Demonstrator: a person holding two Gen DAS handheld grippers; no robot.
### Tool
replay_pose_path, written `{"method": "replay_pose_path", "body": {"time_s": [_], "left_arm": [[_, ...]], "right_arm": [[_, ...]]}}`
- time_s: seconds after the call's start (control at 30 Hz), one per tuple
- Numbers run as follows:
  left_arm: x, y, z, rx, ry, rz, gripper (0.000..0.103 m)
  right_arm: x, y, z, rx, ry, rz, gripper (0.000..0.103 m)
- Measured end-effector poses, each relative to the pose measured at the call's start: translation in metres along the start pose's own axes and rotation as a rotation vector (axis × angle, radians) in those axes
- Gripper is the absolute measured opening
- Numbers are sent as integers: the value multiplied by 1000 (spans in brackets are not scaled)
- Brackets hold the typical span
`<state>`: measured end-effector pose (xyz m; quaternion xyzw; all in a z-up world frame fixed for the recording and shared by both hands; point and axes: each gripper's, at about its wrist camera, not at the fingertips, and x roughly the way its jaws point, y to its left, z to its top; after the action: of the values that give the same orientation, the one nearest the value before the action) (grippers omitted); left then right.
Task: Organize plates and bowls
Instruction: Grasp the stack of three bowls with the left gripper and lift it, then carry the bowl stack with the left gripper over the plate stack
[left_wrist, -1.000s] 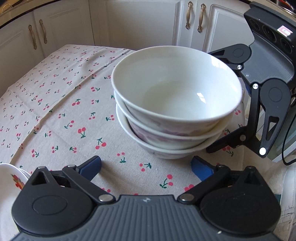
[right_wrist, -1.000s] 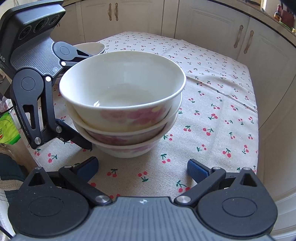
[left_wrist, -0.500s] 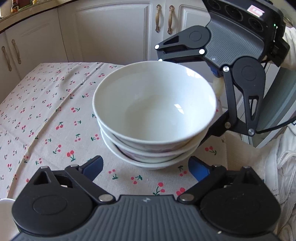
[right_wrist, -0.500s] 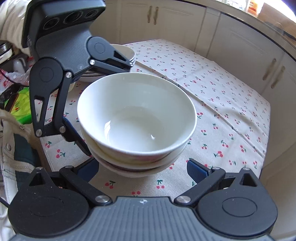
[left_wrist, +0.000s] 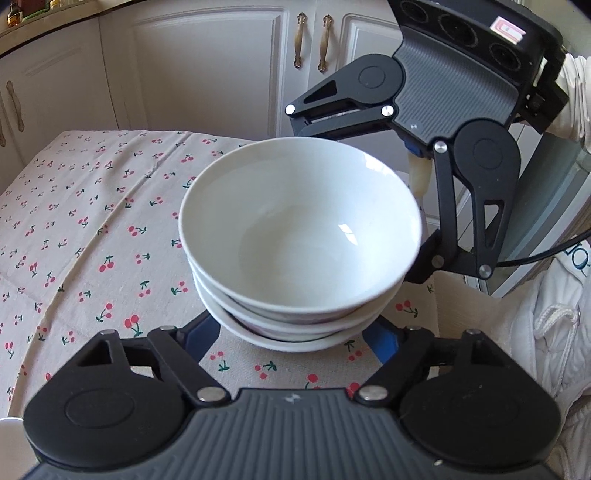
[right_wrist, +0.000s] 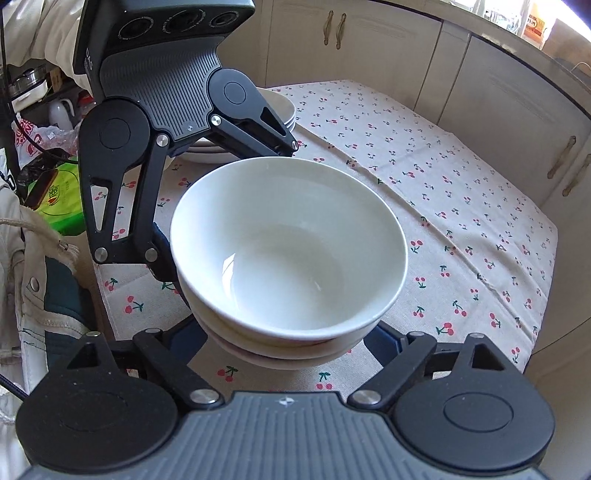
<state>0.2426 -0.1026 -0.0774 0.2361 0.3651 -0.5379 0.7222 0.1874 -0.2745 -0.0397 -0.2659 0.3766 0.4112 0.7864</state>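
Bowls: three nested white bowls (left_wrist: 301, 240) on the cherry-print cloth (left_wrist: 92, 229) of the worktop.
Left hand-held gripper (left_wrist: 295, 338): jaws closing around the bottom bowl, blue pads at its sides; contact unclear.
Right hand-held gripper (right_wrist: 291, 341): closing likewise from the opposite side.
Nearby: stacked plates (right_wrist: 284, 110) behind the left gripper; cabinet doors (left_wrist: 207, 70) beyond.
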Motion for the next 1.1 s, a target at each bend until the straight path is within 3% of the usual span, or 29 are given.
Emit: {"method": "replay_pose_path", "body": {"time_s": [0.57,1.1], "left_arm": [[-1,-3,12,27,40,-11,82],[-28,-11,3,25,5,29,82]], "right_arm": [[7,-3,2,-5,21,0,92],[-6,12,20,-60,27,-22,91]]}}
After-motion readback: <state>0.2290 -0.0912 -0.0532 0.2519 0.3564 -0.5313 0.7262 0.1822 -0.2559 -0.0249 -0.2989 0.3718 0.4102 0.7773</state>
